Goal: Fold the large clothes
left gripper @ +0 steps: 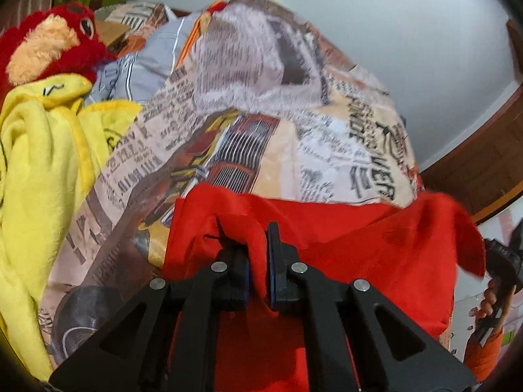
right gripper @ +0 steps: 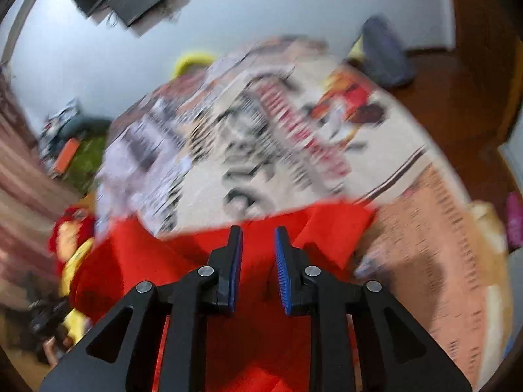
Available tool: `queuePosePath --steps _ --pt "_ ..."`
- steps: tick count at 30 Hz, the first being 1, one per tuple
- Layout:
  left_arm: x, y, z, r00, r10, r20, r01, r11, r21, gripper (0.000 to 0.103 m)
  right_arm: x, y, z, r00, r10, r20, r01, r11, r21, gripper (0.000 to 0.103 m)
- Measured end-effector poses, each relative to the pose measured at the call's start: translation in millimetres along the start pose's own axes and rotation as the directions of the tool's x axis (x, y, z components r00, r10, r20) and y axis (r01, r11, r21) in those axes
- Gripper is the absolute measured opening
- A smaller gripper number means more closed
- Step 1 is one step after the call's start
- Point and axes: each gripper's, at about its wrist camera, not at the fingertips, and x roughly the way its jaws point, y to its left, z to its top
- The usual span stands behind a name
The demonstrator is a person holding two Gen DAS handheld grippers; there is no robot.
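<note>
A large red garment (left gripper: 376,254) lies over the near end of a bed with a newspaper-print cover (left gripper: 261,137). My left gripper (left gripper: 260,254) is shut on a bunched fold of the red garment, which sticks up between its blue pads. In the blurred right wrist view the red garment (right gripper: 196,261) spreads under my right gripper (right gripper: 258,261). That gripper is open with a gap between its blue pads (right gripper: 282,268) and nothing in them. The other gripper and a hand (left gripper: 500,281) show at the right edge of the left wrist view.
A yellow fleece blanket (left gripper: 39,170) and a red plush toy (left gripper: 49,42) lie at the left of the bed. A grey-blue striped pillow (left gripper: 143,65) sits behind them. A white wall (left gripper: 408,32) and wooden trim (left gripper: 483,156) stand beyond. A dark cushion (right gripper: 385,52) lies at the far corner.
</note>
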Motion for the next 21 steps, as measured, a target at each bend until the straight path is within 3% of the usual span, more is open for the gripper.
queuePosePath --steps 2,7,12,14,16,21 --pt "-1.2 -2.2 1.0 1.0 -0.02 -0.018 0.02 1.0 0.006 0.009 -16.9 -5.3 7.4 0.999 -0.016 0.05 0.016 1.0 0.001 0.018" --pt "-31.8 -18.6 6.0 0.999 -0.021 0.032 0.019 0.998 0.058 0.017 -49.3 2.5 7.1 0.994 -0.067 0.088 0.077 0.992 -0.103 0.019" --pt "-79.6 -32.6 15.2 0.988 -0.06 0.144 0.051 0.997 0.066 0.039 -57.7 27.0 -13.1 0.997 -0.066 0.051 0.076 0.969 -0.235 0.029" --pt "-100.1 -36.9 18.8 0.977 -0.047 0.209 0.033 0.997 0.072 0.049 -52.9 37.6 -21.4 0.997 -0.066 0.043 0.075 0.96 -0.271 0.034" --pt "-111.4 -42.1 20.9 0.971 -0.022 0.238 0.0 0.996 0.095 0.052 -47.8 47.8 -28.4 0.998 -0.059 0.038 0.068 0.951 -0.301 0.036" --pt "-110.1 -53.4 8.5 0.979 0.041 0.199 -0.079 0.98 0.184 0.052 -33.0 73.8 -45.9 1.0 -0.019 -0.005 0.016 0.934 -0.357 0.041"
